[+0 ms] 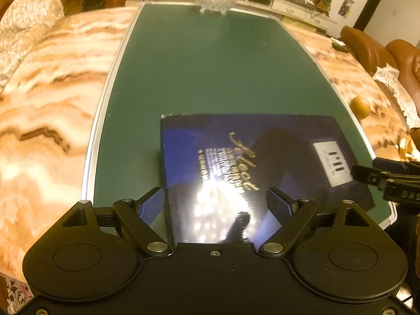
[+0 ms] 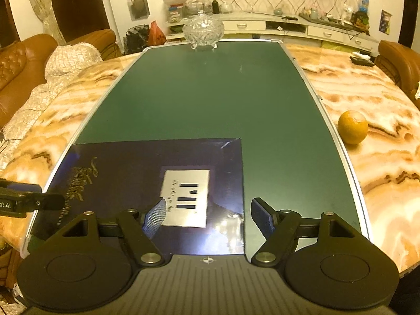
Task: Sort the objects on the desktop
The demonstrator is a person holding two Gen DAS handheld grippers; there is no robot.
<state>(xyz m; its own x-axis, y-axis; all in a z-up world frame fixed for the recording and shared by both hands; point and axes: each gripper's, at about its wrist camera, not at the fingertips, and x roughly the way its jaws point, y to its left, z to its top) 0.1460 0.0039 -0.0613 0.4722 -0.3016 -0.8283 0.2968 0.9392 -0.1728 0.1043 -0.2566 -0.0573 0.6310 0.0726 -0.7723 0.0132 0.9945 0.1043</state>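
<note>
A dark blue glossy book [image 1: 236, 157] with gold lettering and a white label lies flat on the green mat [image 1: 197, 73] near its front edge. It also shows in the right wrist view [image 2: 131, 178]. My left gripper [image 1: 216, 206] is open and hovers over the book's near left part. My right gripper [image 2: 208, 215] is open over the book's near right edge, one finger over the label and one over the mat. Each gripper's tip shows at the edge of the other view: the right gripper [image 1: 388, 178] and the left gripper [image 2: 29, 202].
A lidded crystal glass bowl [image 2: 203, 30] stands at the mat's far edge. An orange [image 2: 352, 127] sits on the marble table [image 2: 380, 157] right of the mat. A dark flat object [image 2: 362, 60] lies far right. Leather chairs surround the table.
</note>
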